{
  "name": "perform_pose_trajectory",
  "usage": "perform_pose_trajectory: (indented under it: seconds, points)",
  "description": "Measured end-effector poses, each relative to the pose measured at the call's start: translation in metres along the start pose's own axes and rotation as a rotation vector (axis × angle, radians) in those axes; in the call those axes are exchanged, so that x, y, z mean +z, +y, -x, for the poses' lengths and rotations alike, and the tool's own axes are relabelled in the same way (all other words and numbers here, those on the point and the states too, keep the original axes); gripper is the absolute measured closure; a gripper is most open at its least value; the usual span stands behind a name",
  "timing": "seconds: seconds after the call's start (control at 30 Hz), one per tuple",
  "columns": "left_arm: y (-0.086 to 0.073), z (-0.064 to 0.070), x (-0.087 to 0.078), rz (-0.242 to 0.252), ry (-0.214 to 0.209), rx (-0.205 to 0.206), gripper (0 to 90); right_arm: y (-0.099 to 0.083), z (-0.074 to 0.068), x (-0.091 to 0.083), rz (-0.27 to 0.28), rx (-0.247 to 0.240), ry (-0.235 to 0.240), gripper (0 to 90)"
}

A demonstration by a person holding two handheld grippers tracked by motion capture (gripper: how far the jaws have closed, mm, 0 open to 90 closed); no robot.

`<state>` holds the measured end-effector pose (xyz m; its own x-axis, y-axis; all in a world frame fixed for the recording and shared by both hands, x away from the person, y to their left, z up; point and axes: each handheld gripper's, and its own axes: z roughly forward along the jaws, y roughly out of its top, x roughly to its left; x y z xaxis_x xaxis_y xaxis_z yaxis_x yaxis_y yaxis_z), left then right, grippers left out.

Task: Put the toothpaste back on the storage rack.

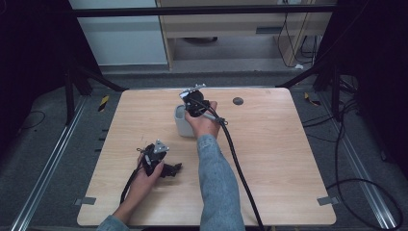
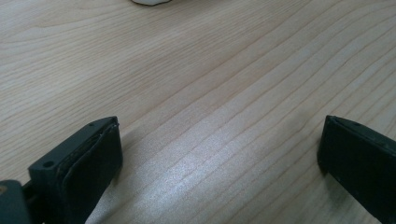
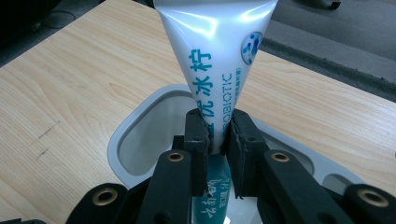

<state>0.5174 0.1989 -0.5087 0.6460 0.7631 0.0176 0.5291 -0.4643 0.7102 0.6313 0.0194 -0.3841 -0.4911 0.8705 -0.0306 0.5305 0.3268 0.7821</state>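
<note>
Blue denim sleeves (image 1: 216, 183); black grippers, brass screws, black cables.

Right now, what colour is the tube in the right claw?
White tube with teal lettering, clearest in the right gripper view.

one tube (image 3: 215, 70); one cup (image 3: 140, 135); two grippers (image 1: 196, 103)

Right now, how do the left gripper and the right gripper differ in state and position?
The left gripper is open over bare table; the right gripper is shut on a white tube. The left sits low near the table's front; the right is farther back, above a white holder. Both have black jaws.
</note>
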Motion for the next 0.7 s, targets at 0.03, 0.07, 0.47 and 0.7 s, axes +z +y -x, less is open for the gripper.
perform_pose_trajectory:
  seconds: [0.03,0.07,0.47,0.7]
  points:
    - [0.0,0.0,0.0,-0.002,0.0,0.002,0.0,0.0,0.0,0.0,0.001,0.001,0.0,78.6]
    - [0.0,0.0,0.0,0.0,0.0,0.0,0.0,0.0,0.0,-0.001,0.002,0.001,0.001,78.4]
    - [0.0,0.0,0.0,0.0,0.0,0.0,0.0,-0.002,0.004,-0.009,0.012,0.008,0.005,77.1]
    - [0.0,0.0,0.0,0.0,0.0,0.0,0.0,-0.004,0.006,-0.015,0.024,0.018,0.008,75.4]
